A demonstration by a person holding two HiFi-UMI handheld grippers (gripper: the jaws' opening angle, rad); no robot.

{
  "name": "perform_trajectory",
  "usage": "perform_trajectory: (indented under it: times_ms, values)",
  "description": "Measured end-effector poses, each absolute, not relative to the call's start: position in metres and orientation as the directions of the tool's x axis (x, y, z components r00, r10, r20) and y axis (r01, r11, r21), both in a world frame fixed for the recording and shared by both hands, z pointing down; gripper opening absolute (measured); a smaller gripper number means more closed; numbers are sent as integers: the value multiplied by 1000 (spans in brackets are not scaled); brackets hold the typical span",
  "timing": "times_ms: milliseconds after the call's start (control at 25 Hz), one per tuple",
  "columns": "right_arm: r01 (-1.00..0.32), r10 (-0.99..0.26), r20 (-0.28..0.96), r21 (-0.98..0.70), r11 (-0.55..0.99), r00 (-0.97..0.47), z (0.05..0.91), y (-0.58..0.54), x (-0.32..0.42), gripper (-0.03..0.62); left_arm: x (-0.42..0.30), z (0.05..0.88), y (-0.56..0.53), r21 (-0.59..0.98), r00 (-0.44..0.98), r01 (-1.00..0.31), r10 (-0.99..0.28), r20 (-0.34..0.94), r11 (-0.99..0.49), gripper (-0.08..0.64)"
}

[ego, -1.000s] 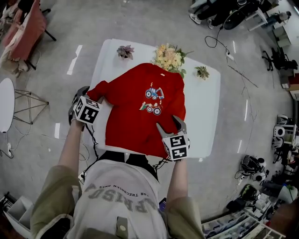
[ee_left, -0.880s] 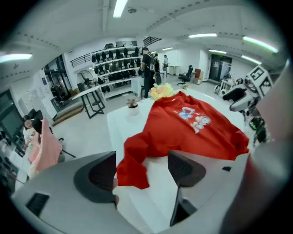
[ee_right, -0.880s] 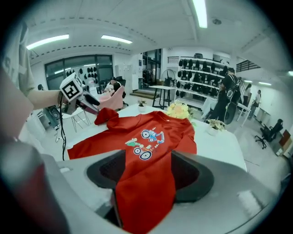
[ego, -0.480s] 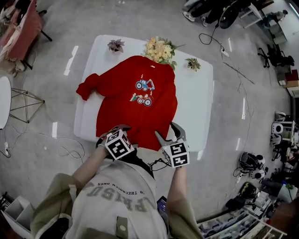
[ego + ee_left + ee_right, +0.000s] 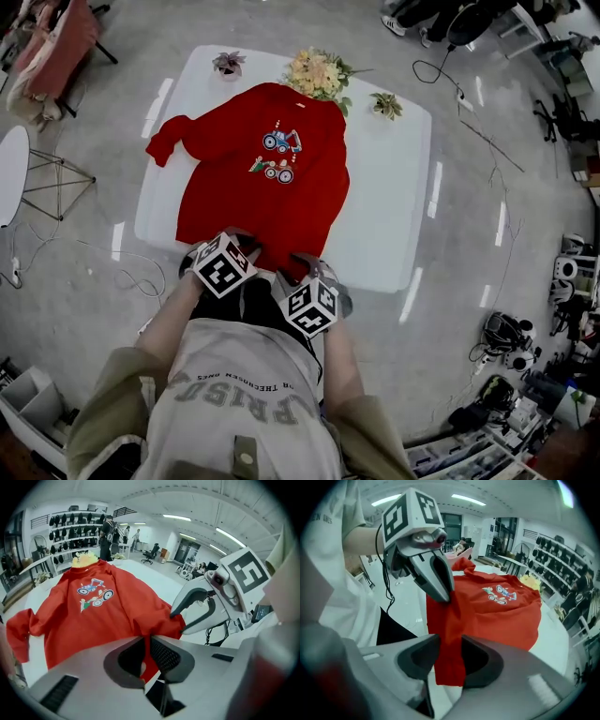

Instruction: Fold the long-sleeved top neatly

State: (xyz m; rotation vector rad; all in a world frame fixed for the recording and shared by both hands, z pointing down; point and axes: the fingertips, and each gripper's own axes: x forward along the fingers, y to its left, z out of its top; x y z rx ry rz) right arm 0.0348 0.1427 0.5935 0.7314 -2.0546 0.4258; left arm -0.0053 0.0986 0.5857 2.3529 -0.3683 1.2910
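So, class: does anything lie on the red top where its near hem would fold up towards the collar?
Nothing visible does: the red top lies bare. The bouquet stands beyond its collar, at the far edge of the table.

Top (image 5: 253, 178) on table (image 5: 394, 202), flowers (image 5: 317, 73) behind it, left plant (image 5: 228, 63) and right plant (image 5: 385, 105) flanking flowers

Between the grey, black-padded jaws of the left gripper (image 5: 147, 656) and right gripper (image 5: 450, 663), just closing, the long-sleeved top (image 5: 262, 187) is plain red; farther ahead, its chest print (image 5: 279, 141) is blue, red and green. The table (image 5: 394, 187) beneath is white; the flowers (image 5: 317, 73) beyond, pale yellow.
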Motion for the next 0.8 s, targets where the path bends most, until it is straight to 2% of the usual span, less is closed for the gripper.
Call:
perform_trajectory:
  times_ms: [40, 120, 320, 480, 640, 800]
  values:
    - [-640, -347, 832, -13, 768, -433, 590, 141, 36, 109, -6, 581, 98, 235, 534, -427, -33, 845, -873, 38]
    - [-654, -371, 799, -36, 756, -473, 575, 134, 34, 44, -12, 570, 92, 227, 539, -437, -51, 841, -870, 31]
    - [-656, -446, 693, -52, 753, -566, 525, 90, 4, 37, -51, 526, 52, 176, 533, -486, -131, 836, -856, 29]
    - [-620, -439, 670, -40, 784, -599, 516, 62, -43, 38, -102, 516, 26, 154, 491, -549, -169, 854, -821, 29]
    - [-623, -381, 716, -95, 777, -585, 550, 53, -75, 38, -139, 559, 24, 221, 430, -587, -68, 900, -779, 31]
    - [-652, -310, 791, -143, 744, -527, 597, 63, -82, 38, -146, 612, 42, 240, 344, -517, 57, 937, -822, 32]
